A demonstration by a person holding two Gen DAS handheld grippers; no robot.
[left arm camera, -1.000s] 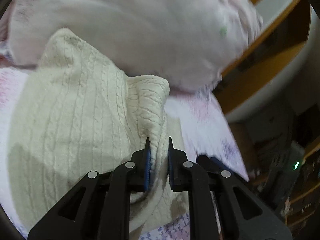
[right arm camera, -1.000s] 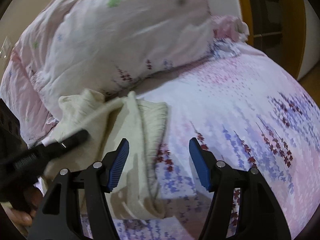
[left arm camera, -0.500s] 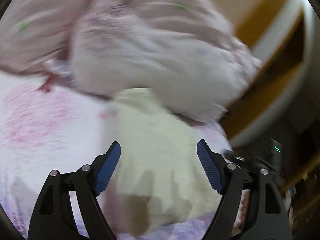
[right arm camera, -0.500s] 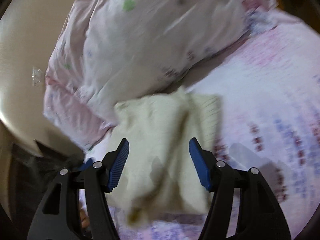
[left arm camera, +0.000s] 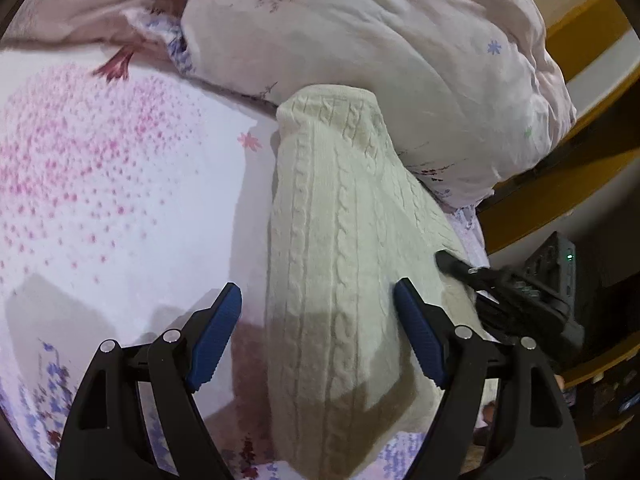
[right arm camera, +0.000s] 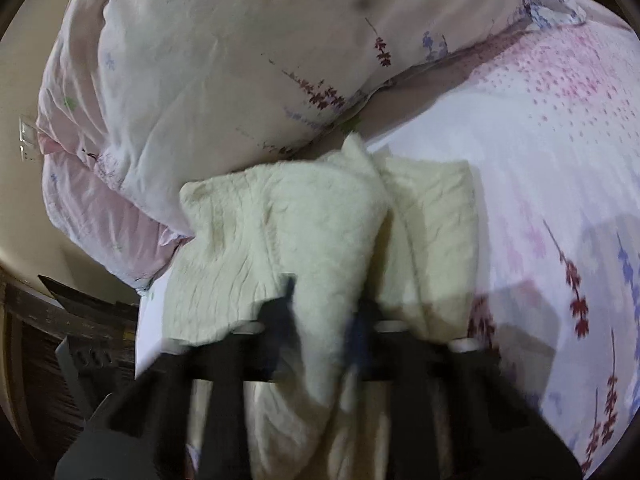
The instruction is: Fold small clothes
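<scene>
On bedsheet (left arm camera: pixel 120 184), cream sweater (left arm camera: pixel 340 240)

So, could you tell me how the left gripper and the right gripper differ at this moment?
The left gripper is open, pads clear of the cream sweater; the right gripper has just been closing and pinches a fold of it. The left looks sharp in its own view, the right blurred. Both have black fingers with blue pads.
</scene>
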